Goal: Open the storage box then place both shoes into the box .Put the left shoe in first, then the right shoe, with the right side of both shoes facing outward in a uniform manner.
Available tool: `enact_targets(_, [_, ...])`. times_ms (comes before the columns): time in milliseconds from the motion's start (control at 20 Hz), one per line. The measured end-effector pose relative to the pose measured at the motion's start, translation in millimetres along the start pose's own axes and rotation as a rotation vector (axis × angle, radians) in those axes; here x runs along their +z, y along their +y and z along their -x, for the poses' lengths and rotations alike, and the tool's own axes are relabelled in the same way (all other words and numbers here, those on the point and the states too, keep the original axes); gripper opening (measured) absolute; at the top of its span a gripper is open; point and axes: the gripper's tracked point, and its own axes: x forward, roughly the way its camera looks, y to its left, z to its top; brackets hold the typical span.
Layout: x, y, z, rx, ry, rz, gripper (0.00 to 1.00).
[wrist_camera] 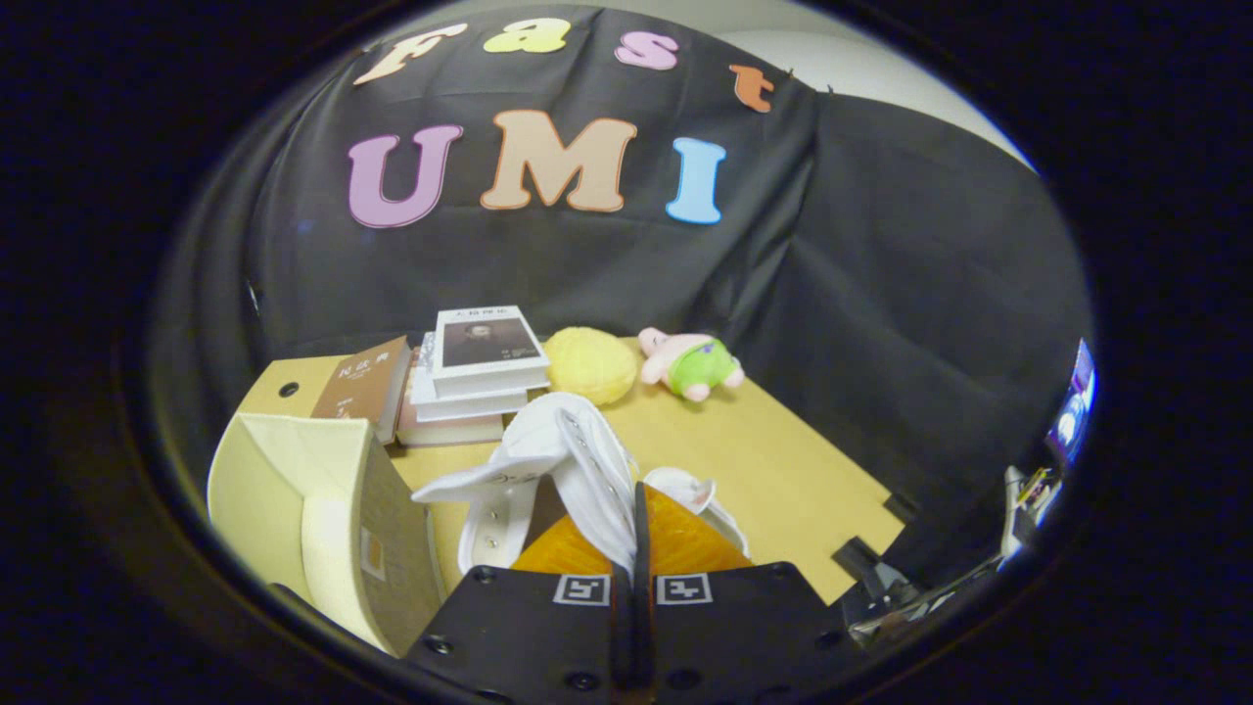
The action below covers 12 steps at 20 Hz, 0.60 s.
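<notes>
Shoe [573, 460], white, pinched in closed gripper [634, 548], held above bench [783, 460]; open storage box [323, 509] just left.

brown book [367, 385] cover with Chinese title, too blurred to read, square markers on gripper [633, 587]

You are working in a staged recording booth, not a lived-in room. A black cloth [881, 274] is draped as the wall across the upper half of the frame, with a pale bare wall [881, 69] showing above it at upper right. Below it sits a plain tan tabletop [783, 460] dressed with household props: stacked books [470, 377] left of centre, a yellow plush [590, 364] and a pink-and-green plush toy [690, 364] beside them. At far right you can see a lit screen [1075, 406] and loose cables [1018, 499], equipment belonging to a lab setup.
</notes>
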Motion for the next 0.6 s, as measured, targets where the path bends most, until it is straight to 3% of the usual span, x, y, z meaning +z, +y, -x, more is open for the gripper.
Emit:
enact_targets(100, [25,16,25,0.007,-0.022,0.006,0.03])
enact_targets(250, [41,64,52,0.088,-0.033,-0.022,0.03])
enact_targets(450, [33,134,83,0.209,-0.02,-0.095,0.03])
enact_targets(600, [15,171,92,0.241,0.003,-0.1,0.03])
